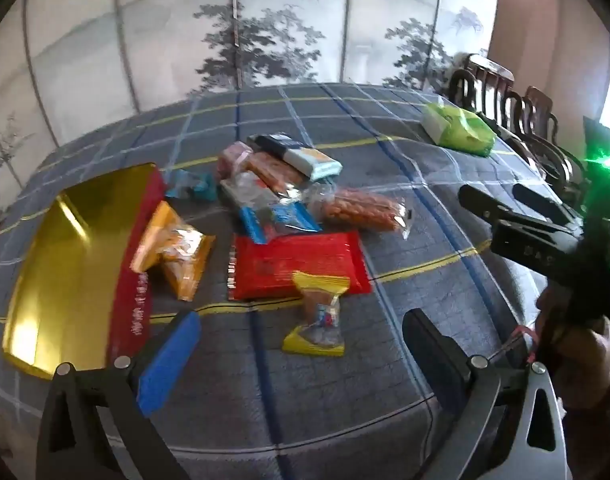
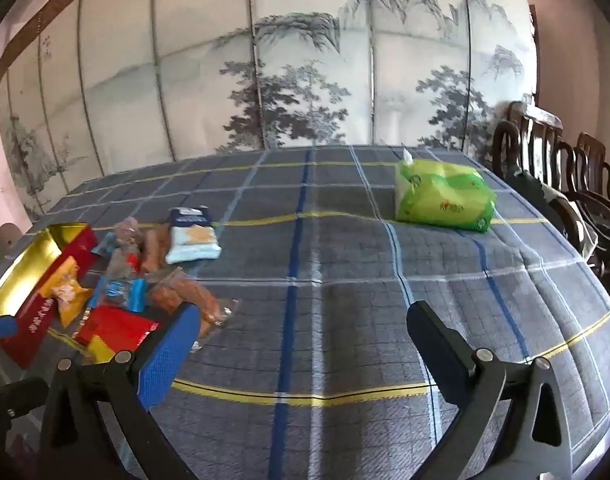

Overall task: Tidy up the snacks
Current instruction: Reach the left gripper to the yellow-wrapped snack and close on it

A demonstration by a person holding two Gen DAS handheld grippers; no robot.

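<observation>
Gold lining shows inside the red box (image 1: 71,264), which lies open at the left end of your bench (image 1: 385,380) under a grey plaid cloth. Your left tongs (image 1: 301,344) hang spread wide above the cloth, nothing between the blue pad and the black one, tipped down toward the snacks. Just ahead of them lies a small yellow-ended packet (image 1: 319,316), its upper end resting on the near edge of a flat red packet (image 1: 301,264). An orange packet (image 1: 175,250) leans against the red wall of the box. Beyond the red packet the rest is heaped together: a blue-striped wrapper (image 1: 279,218), a clear bag of orange-brown sticks (image 1: 363,208), a pale blue and white packet (image 1: 311,160) at the far side, and a small teal wrapper (image 1: 193,188) near the box's far corner. Several more wrappers in that heap are too blurred to tell apart.

Your right tongs (image 2: 301,344) are spread wide as well and grip nothing; they hang over bare cloth to the right of the heap, well apart from every snack. From the left wrist view you can see those tongs side-on at the right edge, with your hand (image 1: 577,360) behind them.

A green pack of tissues (image 2: 445,196) sits alone toward the far right of the bench, well apart from the snacks. Dark wooden chairs (image 2: 553,156) stand along that side, and a painted folding screen (image 2: 305,80) closes off the back.
</observation>
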